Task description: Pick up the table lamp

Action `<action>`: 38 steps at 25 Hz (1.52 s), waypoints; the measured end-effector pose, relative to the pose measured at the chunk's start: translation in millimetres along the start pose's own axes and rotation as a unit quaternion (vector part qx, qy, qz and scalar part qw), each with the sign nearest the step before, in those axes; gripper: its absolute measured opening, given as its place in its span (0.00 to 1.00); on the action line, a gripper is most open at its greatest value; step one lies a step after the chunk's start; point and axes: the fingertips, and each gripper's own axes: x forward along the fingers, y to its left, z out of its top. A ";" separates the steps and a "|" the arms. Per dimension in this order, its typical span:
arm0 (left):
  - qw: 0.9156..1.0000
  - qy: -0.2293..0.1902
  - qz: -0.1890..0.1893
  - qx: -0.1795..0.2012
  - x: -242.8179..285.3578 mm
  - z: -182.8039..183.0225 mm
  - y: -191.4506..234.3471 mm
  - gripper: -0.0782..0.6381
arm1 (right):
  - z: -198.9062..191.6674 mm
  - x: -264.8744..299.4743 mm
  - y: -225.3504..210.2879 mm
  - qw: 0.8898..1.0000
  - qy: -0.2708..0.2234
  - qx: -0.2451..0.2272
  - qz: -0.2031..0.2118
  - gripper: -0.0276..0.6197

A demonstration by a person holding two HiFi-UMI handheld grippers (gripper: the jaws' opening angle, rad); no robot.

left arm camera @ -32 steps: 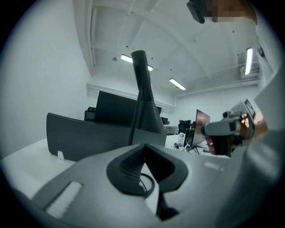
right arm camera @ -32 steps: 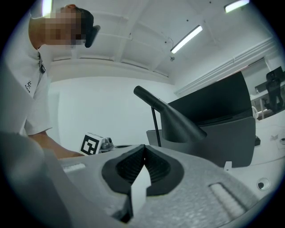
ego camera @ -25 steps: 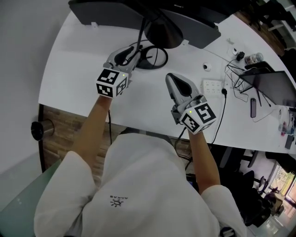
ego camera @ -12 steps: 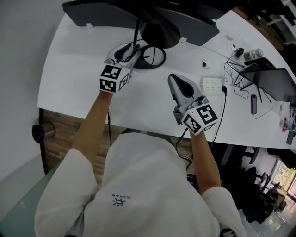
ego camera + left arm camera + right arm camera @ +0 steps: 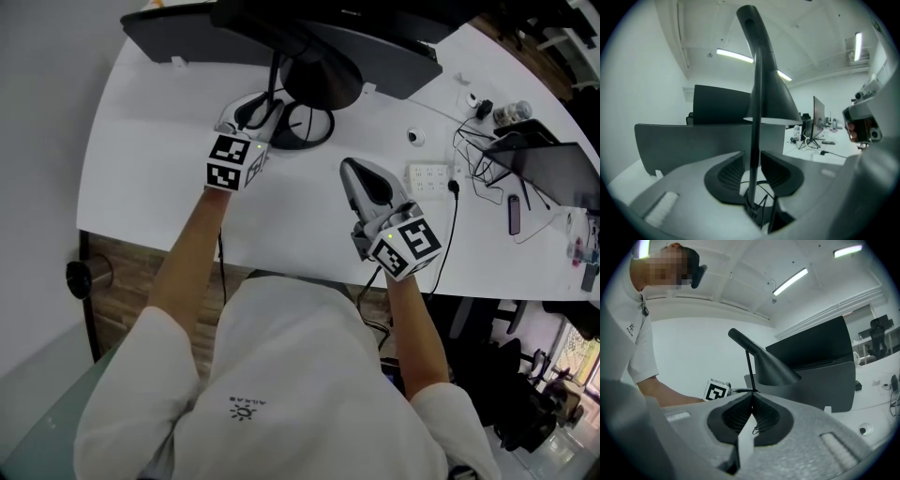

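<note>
The black table lamp [image 5: 323,70] stands on the white table [image 5: 141,150], with a cone shade, a thin stem [image 5: 755,117] and a ring base [image 5: 305,124]. My left gripper [image 5: 261,105] reaches to the stem just above the base. In the left gripper view the stem stands between the pads [image 5: 732,172] of my left gripper [image 5: 753,171]. The jaws are closing, with a thin gap still showing on the left side. My right gripper [image 5: 353,171] rests on the table right of the lamp, shut and empty [image 5: 751,401]. From there the lamp [image 5: 768,367] shows ahead.
A dark monitor and panel [image 5: 281,23] stand right behind the lamp. A white power strip [image 5: 429,173], a small round device [image 5: 415,137], cables and a laptop [image 5: 548,169] lie to the right. The table's front edge [image 5: 281,262] runs under my forearms.
My left gripper has moved forward and slightly down along the table, so its jaws now flank the lamp stem. The right gripper has kept still.
</note>
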 end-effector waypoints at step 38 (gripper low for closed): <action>0.999 -0.035 -0.013 -0.017 -1.5 14.9 -6.2 0.16 | -43.4 37.6 -14.7 0.999 0.039 0.010 0.018 0.04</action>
